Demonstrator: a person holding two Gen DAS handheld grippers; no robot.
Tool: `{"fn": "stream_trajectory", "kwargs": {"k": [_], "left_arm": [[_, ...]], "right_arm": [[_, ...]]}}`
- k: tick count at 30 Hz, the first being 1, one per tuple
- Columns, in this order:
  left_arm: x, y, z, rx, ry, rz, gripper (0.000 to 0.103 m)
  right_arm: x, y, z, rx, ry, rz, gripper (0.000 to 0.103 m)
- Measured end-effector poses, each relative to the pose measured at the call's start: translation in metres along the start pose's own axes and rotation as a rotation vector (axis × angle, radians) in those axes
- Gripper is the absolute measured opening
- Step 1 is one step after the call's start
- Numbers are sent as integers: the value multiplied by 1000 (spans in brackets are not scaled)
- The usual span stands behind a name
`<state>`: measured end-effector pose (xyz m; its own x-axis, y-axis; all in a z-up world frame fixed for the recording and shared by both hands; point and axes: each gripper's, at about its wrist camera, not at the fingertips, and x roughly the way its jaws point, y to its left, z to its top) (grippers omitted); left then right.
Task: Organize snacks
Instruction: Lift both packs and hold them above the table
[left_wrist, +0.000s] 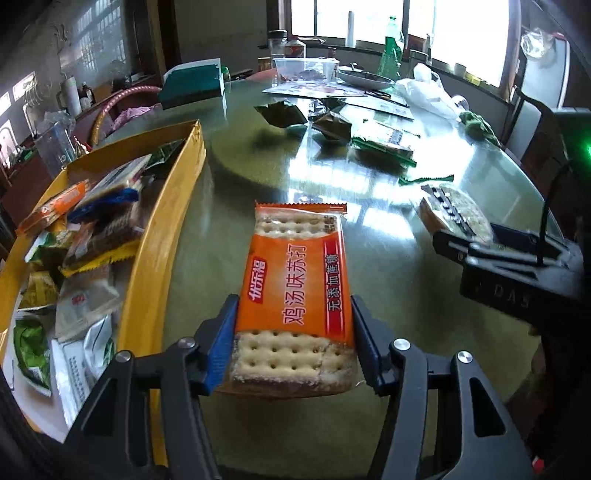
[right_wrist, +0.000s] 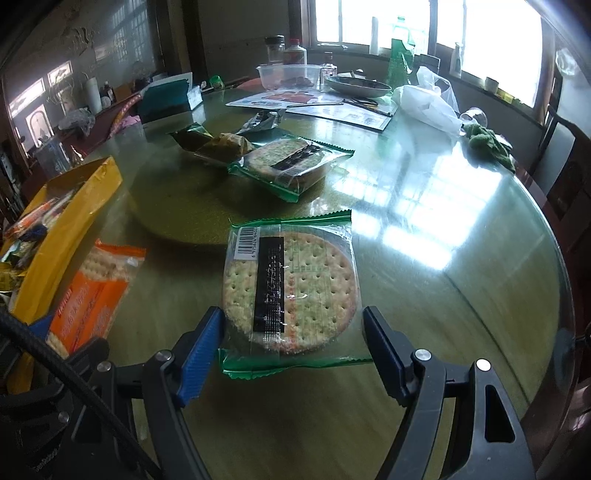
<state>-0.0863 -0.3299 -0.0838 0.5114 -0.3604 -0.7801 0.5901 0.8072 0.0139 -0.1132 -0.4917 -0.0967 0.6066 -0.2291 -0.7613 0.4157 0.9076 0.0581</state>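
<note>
The left gripper (left_wrist: 293, 341) has its two blue pads pressed against the long sides of an orange plastic packet of square soda crackers (left_wrist: 295, 295), so it is clamped on this packet; I cannot tell if the packet is lifted or rests on the table. Just beside it, on the left, stands the yellow cardboard box (left_wrist: 162, 229), which holds many small snack packets. The right gripper (right_wrist: 293, 349) stands with its jaws apart around the near end of a clear, green-edged packet of round crackers (right_wrist: 291, 284), which lies flat on the glossy green glass table (right_wrist: 424, 295); the right pad is clearly apart from the wrapper, and the left pad is just beside it. Farther on the table lie a second green-edged round cracker packet (right_wrist: 291, 166) and some dark small wrappers (right_wrist: 210, 142).
</note>
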Motion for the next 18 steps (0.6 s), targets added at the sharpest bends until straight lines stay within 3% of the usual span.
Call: {"fn": "stream_trajectory", "kwargs": {"k": [9,18], "left_arm": [[-11,0,-15,-8,-11,16,60],[-5,0,-6,2,-4,9,59]], "right_arm": [[-2,12,-1,-22,8,-19,76],[3,18,3,-40,8,-3,76]]}}
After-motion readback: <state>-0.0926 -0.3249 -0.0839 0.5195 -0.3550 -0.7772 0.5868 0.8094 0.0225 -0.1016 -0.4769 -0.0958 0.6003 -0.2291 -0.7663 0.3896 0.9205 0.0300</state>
